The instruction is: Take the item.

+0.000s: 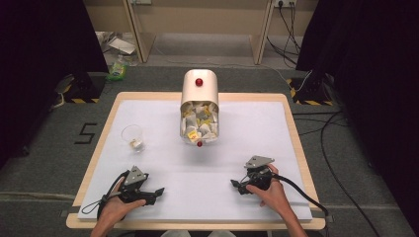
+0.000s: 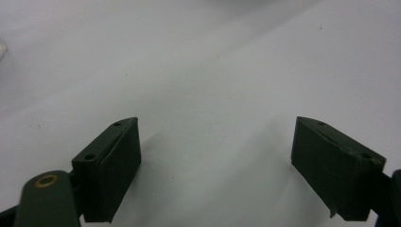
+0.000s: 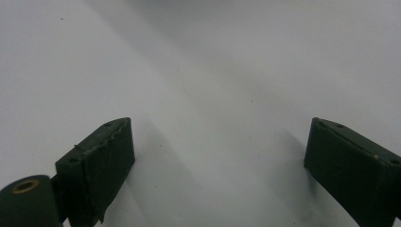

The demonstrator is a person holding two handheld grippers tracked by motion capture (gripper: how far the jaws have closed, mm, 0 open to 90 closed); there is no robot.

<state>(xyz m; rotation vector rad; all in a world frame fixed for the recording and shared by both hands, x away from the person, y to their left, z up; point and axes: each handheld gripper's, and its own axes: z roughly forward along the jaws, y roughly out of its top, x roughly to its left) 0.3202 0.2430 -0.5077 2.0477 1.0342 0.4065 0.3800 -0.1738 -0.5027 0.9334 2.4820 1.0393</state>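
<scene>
A cream tin with a red knob stands open at the back middle of the white mat, full of several tea bags. To its left is a clear glass with one tea bag lying in it. My left gripper rests near the front left, pointing right, held by a hand. In the left gripper view its jaws stand wide apart over bare mat. My right gripper sits at the front right, pointing left. It is open too, with nothing between the jaws.
The mat covers a wooden table whose rim shows all round. A cable trails from the right gripper toward the front right corner. Beyond the table lie floor clutter, black stands and dark curtains at both sides.
</scene>
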